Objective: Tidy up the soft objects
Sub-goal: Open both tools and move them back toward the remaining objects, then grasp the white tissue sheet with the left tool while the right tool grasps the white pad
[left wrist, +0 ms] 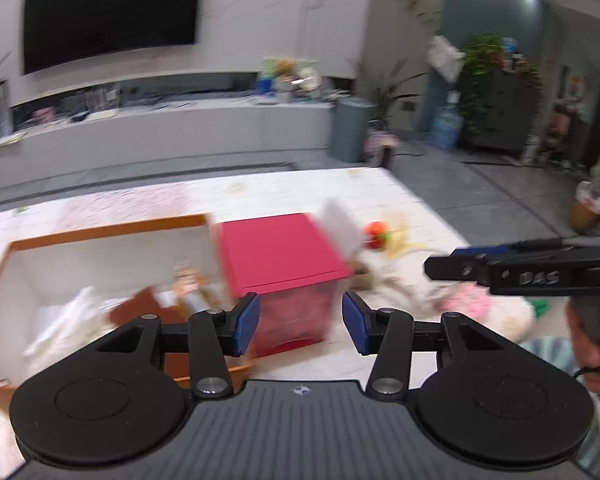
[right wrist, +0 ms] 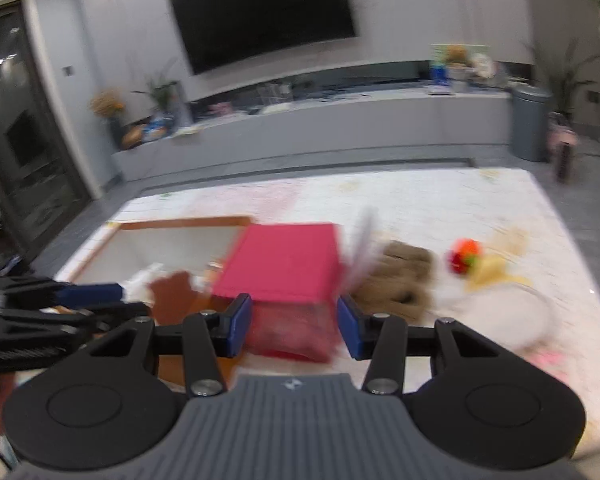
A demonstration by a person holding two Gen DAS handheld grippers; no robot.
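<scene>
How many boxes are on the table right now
2. A wooden-rimmed open box sits at the left with soft items inside; a pink box stands right beside it. Blur could hide others.

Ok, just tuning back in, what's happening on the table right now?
A person holds a gripper in each hand above the table. Both the left gripper and right gripper are open and empty, facing the pink box. An open wooden box beside it holds soft items; a brown plush and orange toy lie loose.
</scene>
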